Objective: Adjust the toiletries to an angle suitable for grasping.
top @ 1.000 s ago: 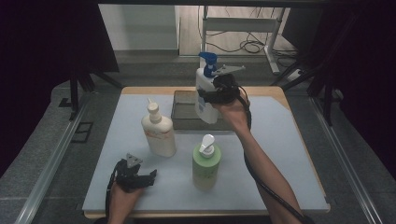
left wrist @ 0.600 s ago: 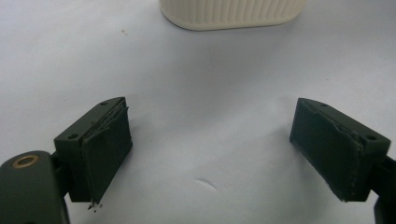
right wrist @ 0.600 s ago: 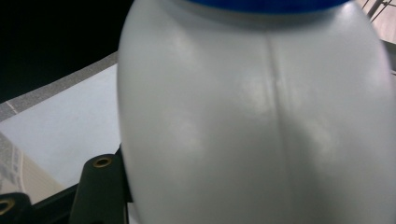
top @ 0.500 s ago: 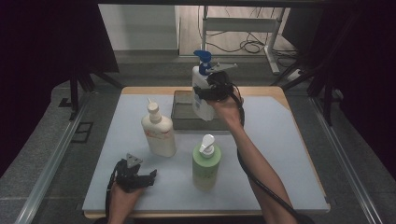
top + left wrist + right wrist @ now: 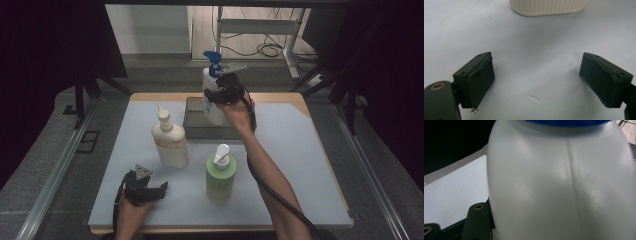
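The right tool (image 5: 221, 95) is clamped on the white pump bottle (image 5: 212, 102), upright, directly above the dark tray (image 5: 192, 127) at the worktop's (image 5: 300, 150) far edge. The left tool (image 5: 145, 188), jaws apart and empty, sits well away near the front.

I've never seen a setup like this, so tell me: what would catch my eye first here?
Probably the white bottle with a blue pump, gripped by the right gripper and held over the dark tray at the far edge of the table. Nearer the person stand a cream bottle and a green pump bottle. At the near left, the left gripper rests on the pale mat with its jaws wide open.
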